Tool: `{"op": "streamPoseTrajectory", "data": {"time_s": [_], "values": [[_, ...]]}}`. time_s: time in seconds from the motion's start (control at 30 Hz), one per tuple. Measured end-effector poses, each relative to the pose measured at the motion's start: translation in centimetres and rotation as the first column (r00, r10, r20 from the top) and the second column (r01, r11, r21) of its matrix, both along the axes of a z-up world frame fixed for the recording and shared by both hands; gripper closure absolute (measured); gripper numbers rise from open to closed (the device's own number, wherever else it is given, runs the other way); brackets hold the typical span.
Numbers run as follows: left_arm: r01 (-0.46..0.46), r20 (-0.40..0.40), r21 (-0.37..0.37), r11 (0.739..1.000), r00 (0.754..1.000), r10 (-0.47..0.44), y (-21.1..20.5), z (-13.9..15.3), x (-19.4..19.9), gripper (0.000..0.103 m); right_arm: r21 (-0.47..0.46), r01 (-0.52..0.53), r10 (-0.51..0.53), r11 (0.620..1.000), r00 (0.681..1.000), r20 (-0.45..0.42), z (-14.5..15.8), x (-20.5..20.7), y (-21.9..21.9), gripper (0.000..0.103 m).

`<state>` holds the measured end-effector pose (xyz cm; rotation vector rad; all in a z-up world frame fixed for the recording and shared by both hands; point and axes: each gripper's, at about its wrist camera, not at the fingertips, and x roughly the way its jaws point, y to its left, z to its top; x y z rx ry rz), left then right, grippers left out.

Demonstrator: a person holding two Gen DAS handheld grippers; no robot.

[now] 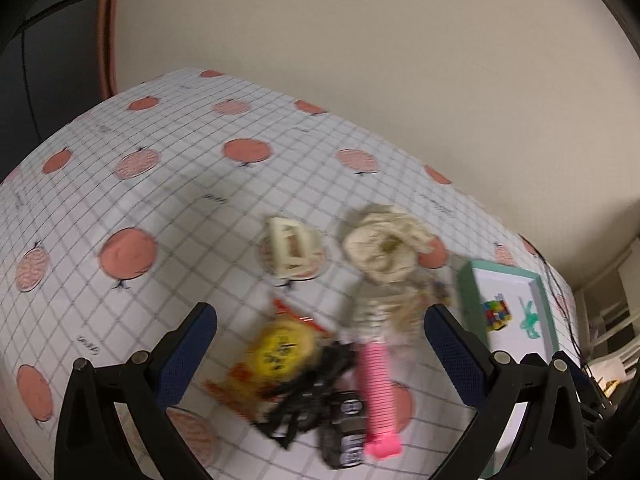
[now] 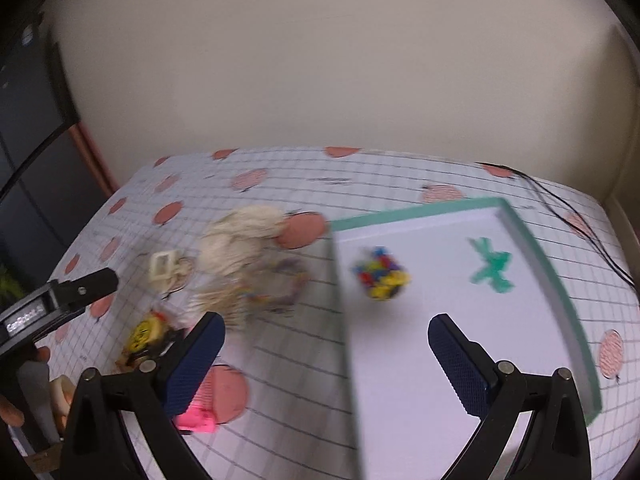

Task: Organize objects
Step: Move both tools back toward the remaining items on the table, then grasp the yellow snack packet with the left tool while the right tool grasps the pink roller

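A heap of small items lies on the checked tablecloth: a cream scrunchie [image 1: 384, 244], a cream hair claw [image 1: 290, 250], a yellow snack packet [image 1: 276, 354], a black tangled item [image 1: 312, 400] and a pink ribbed tube [image 1: 376, 376]. My left gripper [image 1: 320, 344] hangs open above this heap, empty. The green-rimmed white tray [image 2: 536, 236] holds a multicoloured cube [image 2: 380, 274] and a green hair tie [image 2: 492, 266]. Over the tray's near part my right gripper [image 2: 326, 354] is open and empty. The scrunchie [image 2: 240, 240] and hair claw [image 2: 162, 266] show left of the tray.
The tablecloth [image 1: 160, 184] with pink circles covers the table up to a beige wall. A black cable [image 2: 576, 224] runs along the table's right edge. The other gripper and a hand [image 2: 36, 320] show at the left. Dark furniture stands far left.
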<state>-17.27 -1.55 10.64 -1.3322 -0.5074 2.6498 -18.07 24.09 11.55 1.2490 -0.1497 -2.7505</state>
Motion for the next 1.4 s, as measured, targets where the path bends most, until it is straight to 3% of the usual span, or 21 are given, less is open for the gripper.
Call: {"op": "streamPoseTrajectory", "data": {"time_s": [0.43,0.77,1.13,1.4], "values": [[-0.019,0.157,-0.004,1.0,0.987,0.02,-2.5,-4.3,-1.1,0.0,0.032,-0.128,0.122,0.991,0.982,0.147,-4.2,-0.7,-7.2,0.005],[0.002,0.194,-0.038,0.999,0.981,0.005,-1.5,-5.9,-1.8,0.0,0.043,-0.151,0.138,0.988,0.964,0.226,-6.7,-1.1,-8.3,0.012],[0.07,0.202,-0.124,0.99,0.978,-0.044,1.0,-6.5,-2.2,0.005,0.061,-0.158,0.138,0.986,0.959,0.247,-7.4,-1.2,-8.9,0.02],[0.047,0.214,-0.143,0.989,0.977,-0.016,0.4,-6.9,-2.2,0.014,0.064,-0.143,0.119,0.988,0.952,0.28,-8.0,-1.3,-8.1,0.039]]}}
